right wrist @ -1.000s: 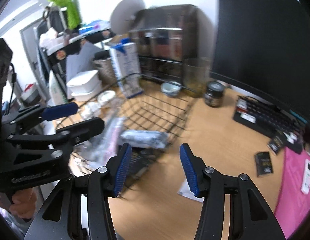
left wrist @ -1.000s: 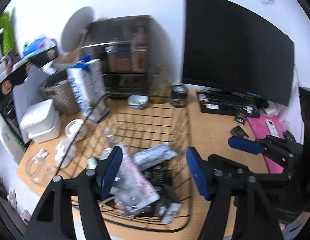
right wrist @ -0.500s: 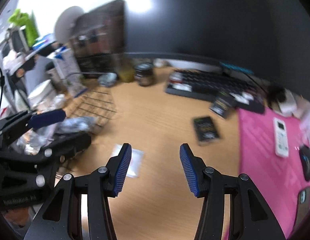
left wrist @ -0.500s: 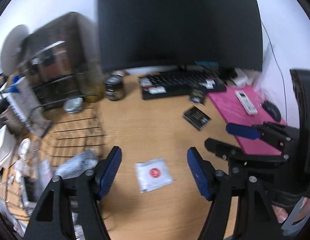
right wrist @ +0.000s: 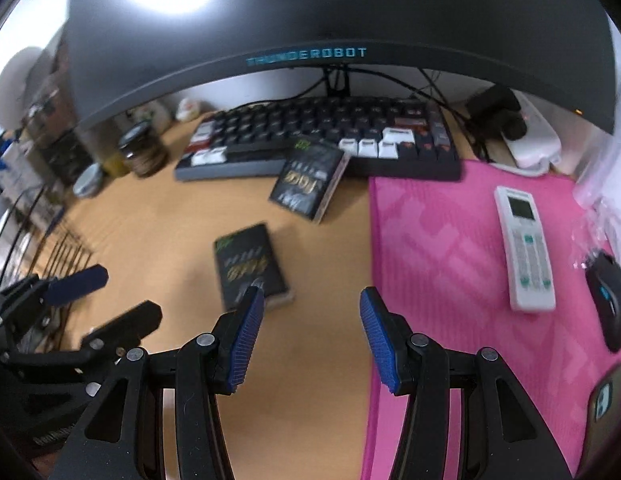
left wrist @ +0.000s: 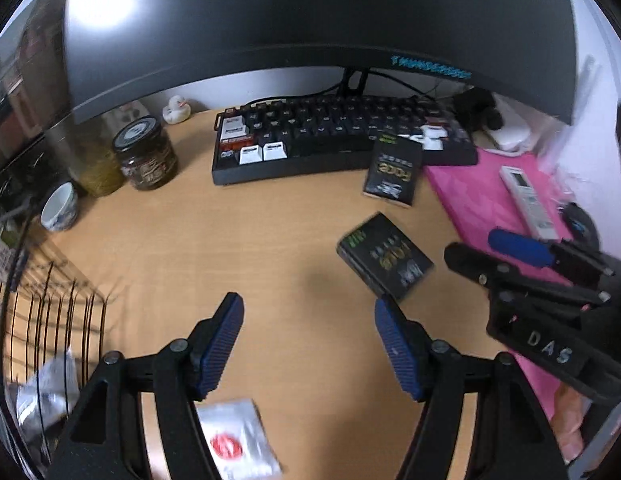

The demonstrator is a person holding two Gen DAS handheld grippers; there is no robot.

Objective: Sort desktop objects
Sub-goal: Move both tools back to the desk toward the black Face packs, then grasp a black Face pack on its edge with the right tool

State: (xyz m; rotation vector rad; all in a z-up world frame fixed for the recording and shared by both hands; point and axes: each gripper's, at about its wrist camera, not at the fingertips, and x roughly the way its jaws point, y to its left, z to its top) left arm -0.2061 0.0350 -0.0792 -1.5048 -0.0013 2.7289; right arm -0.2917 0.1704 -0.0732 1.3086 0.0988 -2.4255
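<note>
Both grippers empty, jaws apart: left gripper [left wrist: 308, 344] wide, right gripper [right wrist: 310, 338] narrower; flat black rectangular box [right wrist: 250, 266] lay just ahead of right gripper on wooden desk [right wrist: 158, 240].

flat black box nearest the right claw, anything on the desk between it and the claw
Nothing visible. The right claw hangs open with bare wooden desk beneath; the flat black box lies just beyond its left pad. The second black box, against the keyboard, is farther back.

Two black boxes [right wrist: 250, 267] [right wrist: 310, 182], one keyboard [right wrist: 322, 136], one monitor [right wrist: 334, 12], one remote [right wrist: 524, 248], one mouse [right wrist: 608, 300], one jar [left wrist: 146, 154], one white packet [left wrist: 236, 440], one rubber duck [left wrist: 176, 109], one small cup [left wrist: 59, 207].
</note>
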